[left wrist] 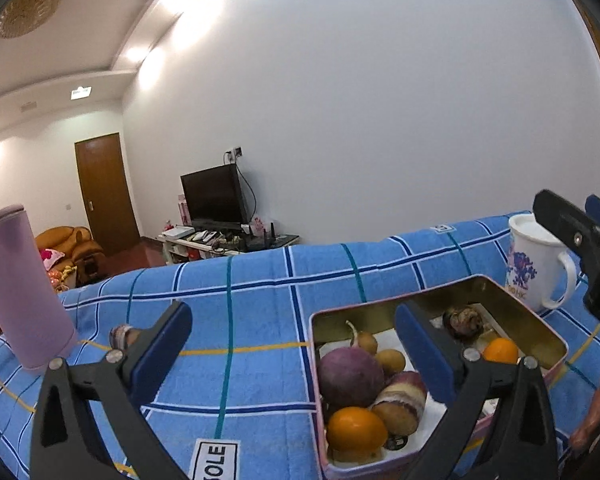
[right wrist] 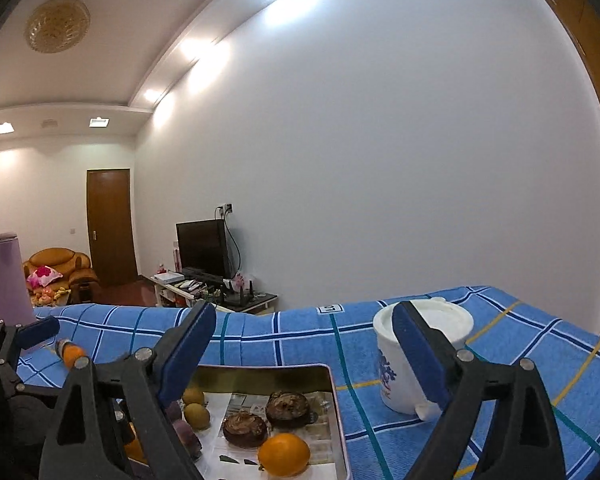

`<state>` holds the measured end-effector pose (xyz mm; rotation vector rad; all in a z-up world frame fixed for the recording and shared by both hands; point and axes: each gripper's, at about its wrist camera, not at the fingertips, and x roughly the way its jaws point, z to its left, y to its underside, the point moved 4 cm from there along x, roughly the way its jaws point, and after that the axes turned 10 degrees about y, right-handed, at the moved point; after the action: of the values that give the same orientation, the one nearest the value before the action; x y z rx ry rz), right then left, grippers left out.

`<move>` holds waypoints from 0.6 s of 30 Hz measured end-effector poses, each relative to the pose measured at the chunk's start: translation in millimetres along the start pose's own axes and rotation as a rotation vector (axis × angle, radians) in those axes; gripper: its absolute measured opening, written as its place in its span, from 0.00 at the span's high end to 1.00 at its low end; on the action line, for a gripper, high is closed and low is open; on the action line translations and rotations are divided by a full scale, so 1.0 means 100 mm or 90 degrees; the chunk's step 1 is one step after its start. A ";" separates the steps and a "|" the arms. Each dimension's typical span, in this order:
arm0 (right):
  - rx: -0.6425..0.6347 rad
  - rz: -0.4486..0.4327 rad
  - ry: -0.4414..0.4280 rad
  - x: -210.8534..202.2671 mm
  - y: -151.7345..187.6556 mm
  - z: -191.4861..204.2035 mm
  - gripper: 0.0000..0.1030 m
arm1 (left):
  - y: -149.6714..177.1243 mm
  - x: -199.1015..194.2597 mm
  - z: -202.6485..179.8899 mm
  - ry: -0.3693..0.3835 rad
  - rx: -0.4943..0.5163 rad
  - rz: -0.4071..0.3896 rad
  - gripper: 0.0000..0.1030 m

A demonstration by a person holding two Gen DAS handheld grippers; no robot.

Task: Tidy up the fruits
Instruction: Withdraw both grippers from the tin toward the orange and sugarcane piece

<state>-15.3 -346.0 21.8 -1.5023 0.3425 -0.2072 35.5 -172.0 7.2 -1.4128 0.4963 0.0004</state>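
Tin [right wrist: 332, 408] half hidden behind right tool [right wrist: 304, 360]; near fruits cut off.

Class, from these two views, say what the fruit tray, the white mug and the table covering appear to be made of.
Tray: likely tin; thin rolled rim, shiny gold inner walls.
Mug: probably glazed ceramic, possibly enamel; glossy white, blue print.
Table covering: cloth, seemingly terry; matte, nubbly blue check.

A white mug [right wrist: 404, 360] is standing on the blue checked cloth [left wrist: 260, 292], a purple bottle [left wrist: 20, 292] is standing well apart; a television [right wrist: 202, 248], wooden door [right wrist: 110, 226] and orange armchair [right wrist: 58, 266] are sitting behind
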 end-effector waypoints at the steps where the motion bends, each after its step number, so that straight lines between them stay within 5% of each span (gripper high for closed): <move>1: 0.001 -0.005 0.002 -0.04 0.00 -0.02 0.12 | 0.00 -0.01 0.01 -0.002 -0.004 -0.001 0.00; 18: -0.033 0.007 0.073 -0.14 0.05 0.07 0.12 | 0.19 -0.22 0.32 0.017 -0.023 0.041 0.00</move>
<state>-25.8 -334.1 18.8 -1.5420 0.4506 -0.2772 21.1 -132.5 -1.5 -1.4339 0.5661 0.0423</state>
